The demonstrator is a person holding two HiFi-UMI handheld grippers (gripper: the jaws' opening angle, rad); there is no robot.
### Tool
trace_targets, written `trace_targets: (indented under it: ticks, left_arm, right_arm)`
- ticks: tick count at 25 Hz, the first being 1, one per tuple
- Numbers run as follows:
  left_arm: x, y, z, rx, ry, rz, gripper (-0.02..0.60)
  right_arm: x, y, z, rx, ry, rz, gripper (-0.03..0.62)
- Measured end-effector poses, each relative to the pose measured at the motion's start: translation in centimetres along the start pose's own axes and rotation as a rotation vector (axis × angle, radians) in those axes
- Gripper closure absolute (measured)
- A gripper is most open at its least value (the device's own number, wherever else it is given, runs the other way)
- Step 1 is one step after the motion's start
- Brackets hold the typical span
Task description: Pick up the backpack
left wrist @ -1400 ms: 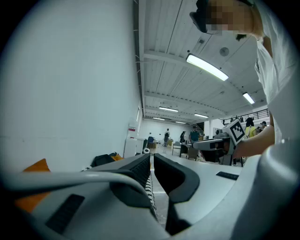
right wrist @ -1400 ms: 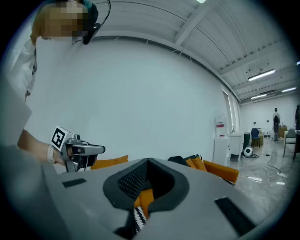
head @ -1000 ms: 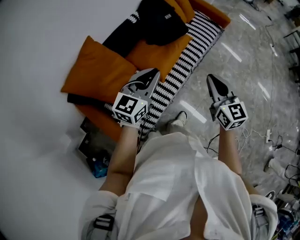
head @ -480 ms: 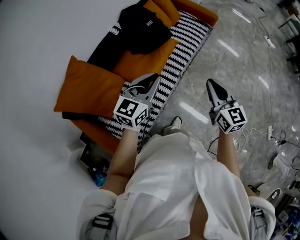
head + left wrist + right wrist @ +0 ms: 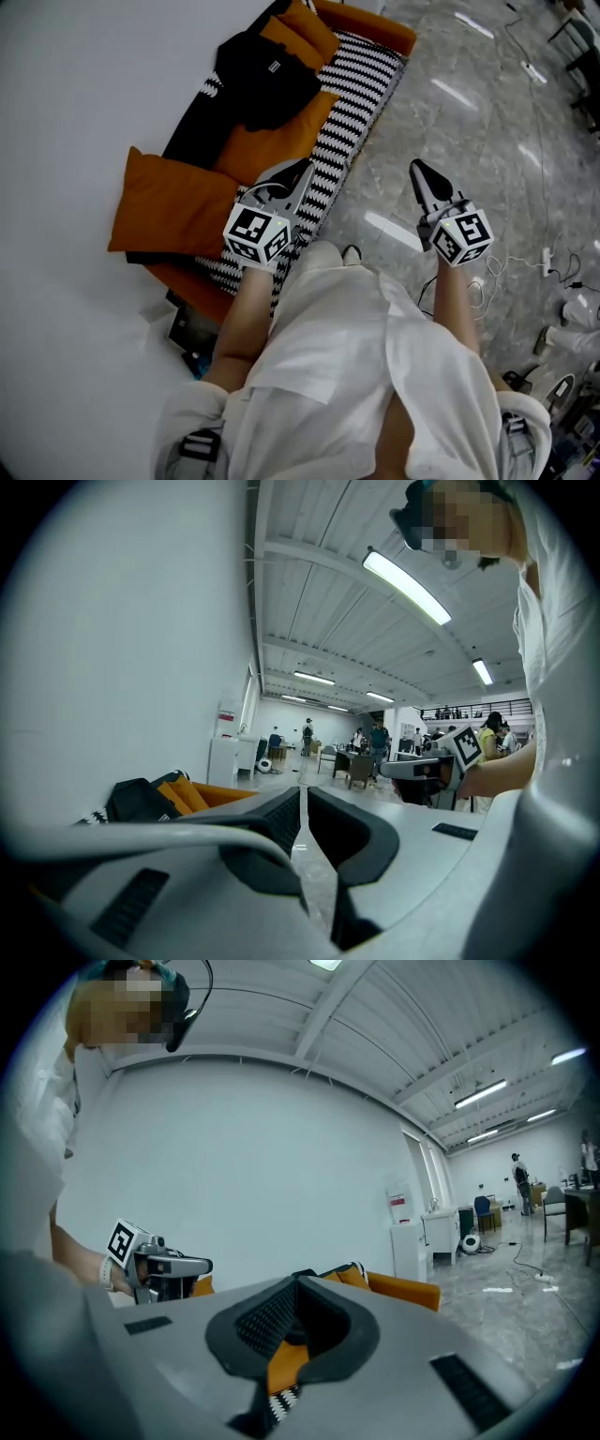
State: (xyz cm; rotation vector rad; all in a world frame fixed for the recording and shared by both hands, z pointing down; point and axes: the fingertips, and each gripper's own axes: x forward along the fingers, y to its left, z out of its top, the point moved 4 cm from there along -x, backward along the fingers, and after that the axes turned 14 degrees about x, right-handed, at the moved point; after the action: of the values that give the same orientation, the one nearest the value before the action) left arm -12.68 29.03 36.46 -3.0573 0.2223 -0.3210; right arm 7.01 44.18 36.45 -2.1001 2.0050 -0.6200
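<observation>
We stand with left gripper [image 5: 302,172] and right gripper [image 5: 418,171] clenched empty, well short of the black backpack [image 5: 264,80] on the orange sofa [image 5: 370,21]. Unopened jaws may merely shove it, or snag the striped throw [image 5: 361,80].

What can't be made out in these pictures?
- Head view: the backpack is one black mass; straps and handle indistinguishable.
- Left gripper view: the left gripper hides the backpack's lower part with its own body.
- Head view: the person's arm half hides dark clutter beside the sofa.
- Left gripper view: distant people too small to describe.
</observation>
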Motion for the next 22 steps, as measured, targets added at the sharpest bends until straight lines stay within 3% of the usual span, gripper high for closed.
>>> trace_targets:
  ticks: [8,16,22]
  left_arm:
    - [3.2,4.5,-1.0,-0.054,-0.004,0.032,0.537]
    - [9.1,12.5,-1.2,-0.104,-0.037,0.051,0.537]
    - [10.9,19.2,-1.1,-0.125,-0.068,0.105,0.537]
  right_arm:
    - [3.8,-2.5,1.4,-0.017,0.048,0.009,0.574]
    - [13.7,-4.1,3.9,-0.121,0.176,0.088,0.574]
    - [21.4,-4.6,6.3,-0.146,0.210,0.140,0.574]
